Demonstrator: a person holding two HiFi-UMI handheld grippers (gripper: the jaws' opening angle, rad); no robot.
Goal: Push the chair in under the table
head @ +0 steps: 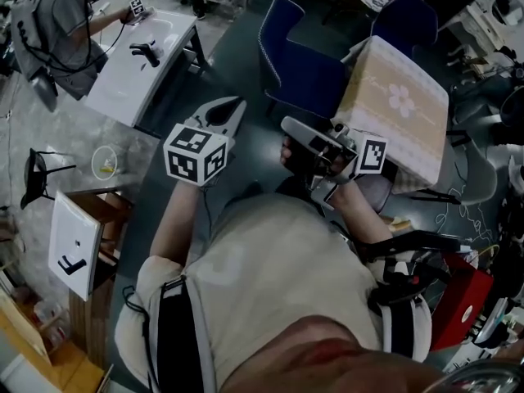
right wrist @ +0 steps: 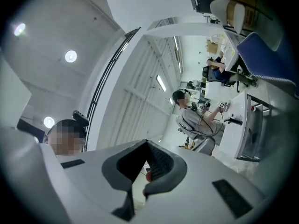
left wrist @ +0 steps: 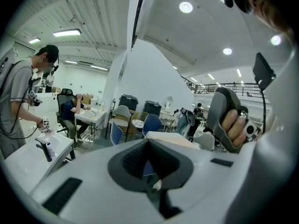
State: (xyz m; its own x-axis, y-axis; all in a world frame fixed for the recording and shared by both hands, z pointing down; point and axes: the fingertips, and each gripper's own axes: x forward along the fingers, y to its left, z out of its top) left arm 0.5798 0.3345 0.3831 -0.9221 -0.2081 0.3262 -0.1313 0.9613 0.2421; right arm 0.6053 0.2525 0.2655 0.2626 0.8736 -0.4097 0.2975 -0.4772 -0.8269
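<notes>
Blue chair (head: 299, 68) stood off the table (head: 401, 97); left gripper (head: 232, 106) and right gripper (head: 288, 124), jaws together and empty, might skid off its rounded back.

From here I count two blue chairs at the one cloth-covered surface (head: 401, 129): the near chair (head: 299, 68) and the far chair (head: 407, 19). One white surface (head: 135, 76) stands off left. Two other people: a standing person (head: 61, 23), a seated person (left wrist: 70, 110). Two hand-held grippers: left hand-held gripper (head: 236, 105), right hand-held gripper (head: 288, 126).
</notes>
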